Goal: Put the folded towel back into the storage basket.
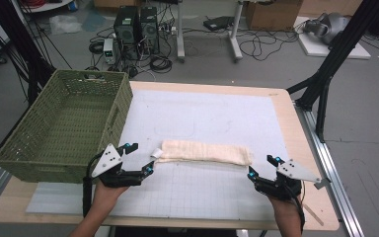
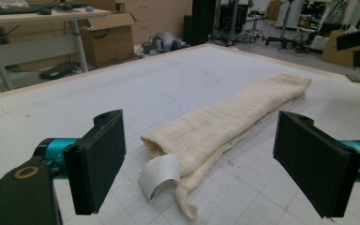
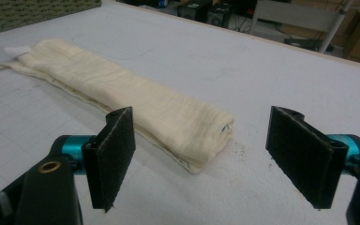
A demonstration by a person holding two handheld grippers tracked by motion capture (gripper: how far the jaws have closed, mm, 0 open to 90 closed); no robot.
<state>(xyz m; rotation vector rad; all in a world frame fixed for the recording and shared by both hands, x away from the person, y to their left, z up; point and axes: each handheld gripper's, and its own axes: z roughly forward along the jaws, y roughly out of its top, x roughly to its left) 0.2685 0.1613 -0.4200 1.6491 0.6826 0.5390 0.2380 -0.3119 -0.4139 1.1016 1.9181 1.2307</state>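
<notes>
Worktop [image 1: 286,123] covered by white gridded mat [image 1: 217,192]. Green woven basket [image 1: 64,123] placed at left edge. Cream folded cloth [image 1: 205,151] laid flat along mat middle, white tag [image 1: 156,153] seen at left end. Left tongs [image 1: 138,159] held wide open beside tag end, nothing gripped. Right tongs [image 1: 262,166] held wide open near opposite end, nothing gripped.

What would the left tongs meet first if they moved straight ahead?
Probably the white tag at the near end of the folded cream towel, which lies between the open left tongs.
</notes>
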